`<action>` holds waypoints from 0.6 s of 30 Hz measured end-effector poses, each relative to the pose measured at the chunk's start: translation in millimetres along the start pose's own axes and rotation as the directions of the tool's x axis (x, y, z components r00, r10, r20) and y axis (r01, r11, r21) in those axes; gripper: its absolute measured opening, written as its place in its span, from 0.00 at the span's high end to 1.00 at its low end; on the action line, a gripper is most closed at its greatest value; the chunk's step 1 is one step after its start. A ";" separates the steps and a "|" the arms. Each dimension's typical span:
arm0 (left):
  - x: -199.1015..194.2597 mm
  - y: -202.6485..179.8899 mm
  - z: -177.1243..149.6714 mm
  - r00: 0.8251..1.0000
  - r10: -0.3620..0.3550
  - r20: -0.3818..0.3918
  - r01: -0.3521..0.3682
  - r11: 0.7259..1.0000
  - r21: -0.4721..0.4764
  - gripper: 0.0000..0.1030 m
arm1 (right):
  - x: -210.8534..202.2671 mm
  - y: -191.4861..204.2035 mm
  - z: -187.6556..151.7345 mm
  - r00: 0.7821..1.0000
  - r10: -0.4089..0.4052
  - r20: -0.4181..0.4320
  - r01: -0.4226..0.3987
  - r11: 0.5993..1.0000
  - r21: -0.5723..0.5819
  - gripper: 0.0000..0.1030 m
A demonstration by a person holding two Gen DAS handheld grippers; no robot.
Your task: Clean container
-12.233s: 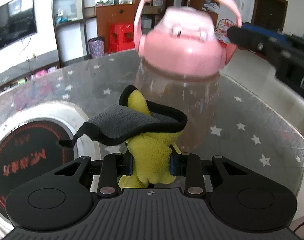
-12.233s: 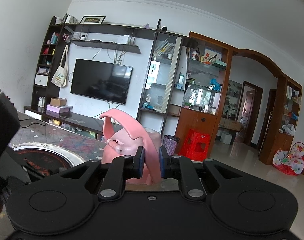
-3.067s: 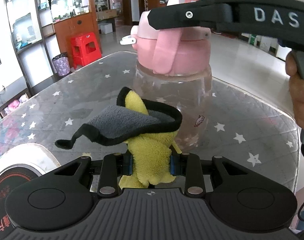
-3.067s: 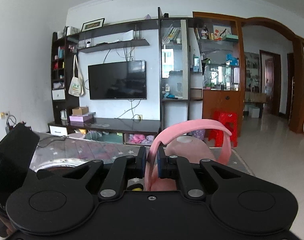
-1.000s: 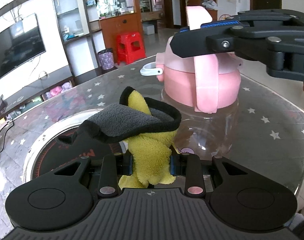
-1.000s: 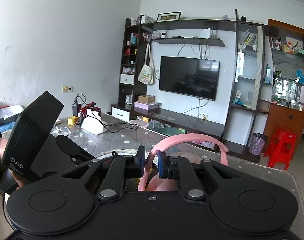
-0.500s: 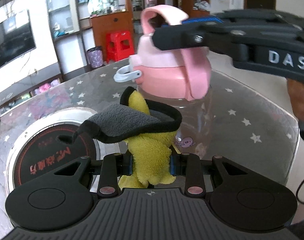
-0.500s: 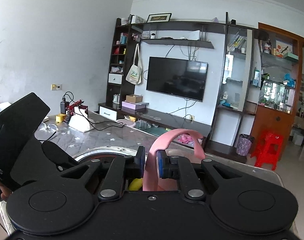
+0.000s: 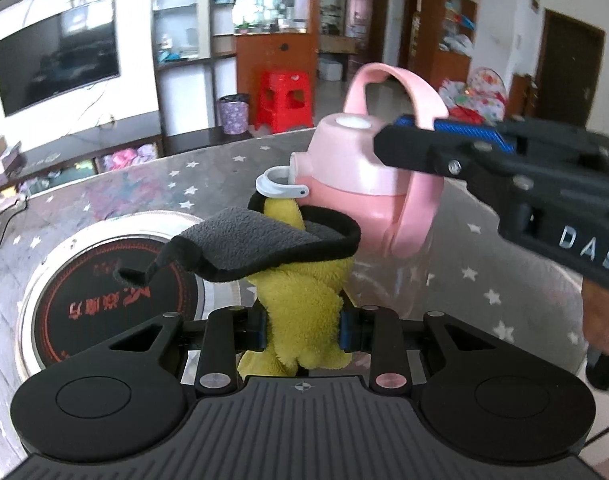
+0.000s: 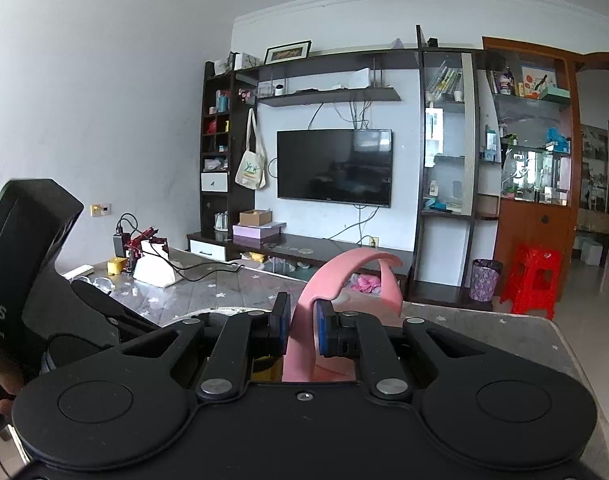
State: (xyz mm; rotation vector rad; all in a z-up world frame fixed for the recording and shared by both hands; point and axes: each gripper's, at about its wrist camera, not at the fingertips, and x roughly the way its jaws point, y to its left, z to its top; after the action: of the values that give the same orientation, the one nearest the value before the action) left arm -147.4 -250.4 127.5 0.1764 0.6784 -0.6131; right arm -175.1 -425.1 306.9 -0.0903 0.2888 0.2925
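A clear bottle with a pink lid [image 9: 352,160] and pink carry handle [image 9: 400,92] stands on the star-patterned table. My left gripper [image 9: 302,326] is shut on a yellow and grey cloth [image 9: 280,252], which is pressed against the bottle's side below the lid. My right gripper [image 10: 302,330] is shut on the pink handle [image 10: 340,276] and reaches in from the right in the left wrist view [image 9: 464,148]. The clear body of the bottle is mostly hidden behind the cloth.
A round induction cooker [image 9: 104,280] is set into the table [image 9: 504,280] to the left of the bottle. A white box with cables [image 10: 154,268] sits at the table's far left. A red stool [image 9: 284,100] stands on the floor beyond.
The bottle has turned, so its white spout loop now points at the cloth. The right gripper has swung from across the lid to the right side, still on the handle.
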 end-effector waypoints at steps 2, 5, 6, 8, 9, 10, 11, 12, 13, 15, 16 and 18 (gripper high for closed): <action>-0.5 -3.4 -1.6 1.000 0.000 0.006 0.000 1.000 -0.007 0.70 | -1.6 -1.5 -1.8 1.000 -0.007 0.006 0.007 1.000 0.008 0.87; -0.6 -4.9 -3.0 1.000 -0.004 0.007 0.004 1.000 -0.016 0.70 | -4.6 -5.6 -4.8 1.000 -0.019 0.016 0.019 0.999 0.031 0.87; -0.7 -5.6 -4.1 1.000 -0.002 0.005 0.002 1.000 -0.016 0.70 | -5.5 -6.8 -5.7 1.000 -0.023 0.018 0.022 0.999 0.039 0.86; -0.9 -7.0 -6.8 1.000 0.001 0.002 -0.001 1.000 -0.014 0.70 | -6.4 -6.8 -6.2 0.999 -0.026 0.021 0.025 0.998 0.052 0.86; -0.3 -7.4 -8.5 1.000 0.004 -0.002 -0.004 1.000 -0.014 0.70 | -6.7 -6.4 -6.3 0.999 -0.027 0.021 0.026 0.998 0.059 0.85; 1.0 -6.4 -9.9 1.000 0.002 -0.006 -0.002 1.000 -0.018 0.70 | -6.6 -5.6 -6.1 0.999 -0.030 0.021 0.028 0.998 0.062 0.85; 2.3 -5.5 -11.3 1.000 0.001 -0.010 -0.001 1.000 -0.022 0.70 | -6.2 -4.7 -5.9 0.999 -0.033 0.021 0.032 0.998 0.063 0.84; 3.6 -4.5 -12.7 1.000 -0.001 -0.014 0.000 1.000 -0.025 0.70 | -5.9 -4.2 -6.3 0.999 -0.035 0.020 0.034 0.997 0.064 0.84; 4.5 -3.9 -14.4 1.000 -0.003 -0.017 0.003 1.000 -0.031 0.70 | -5.6 -3.7 -6.5 0.999 -0.037 0.020 0.035 0.997 0.066 0.84; 5.9 -3.6 -17.0 1.000 -0.005 -0.023 0.004 0.999 -0.040 0.70 | -4.6 -2.2 -6.1 0.999 -0.039 0.021 0.038 0.997 0.073 0.84; 6.8 -3.4 -18.8 1.000 -0.005 -0.025 0.004 0.999 -0.044 0.70 | -4.1 -1.5 -6.0 0.999 -0.041 0.021 0.039 0.996 0.076 0.84; 9.2 -2.6 -22.4 0.999 -0.006 -0.033 0.004 0.999 -0.053 0.70 | -3.7 -1.2 -5.7 0.999 -0.043 0.022 0.041 0.996 0.083 0.83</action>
State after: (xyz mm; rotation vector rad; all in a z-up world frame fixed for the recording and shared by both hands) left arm -155.3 -249.1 104.5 0.1359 0.7264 -0.5974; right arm -179.7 -428.0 302.6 -0.0114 0.2750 0.2397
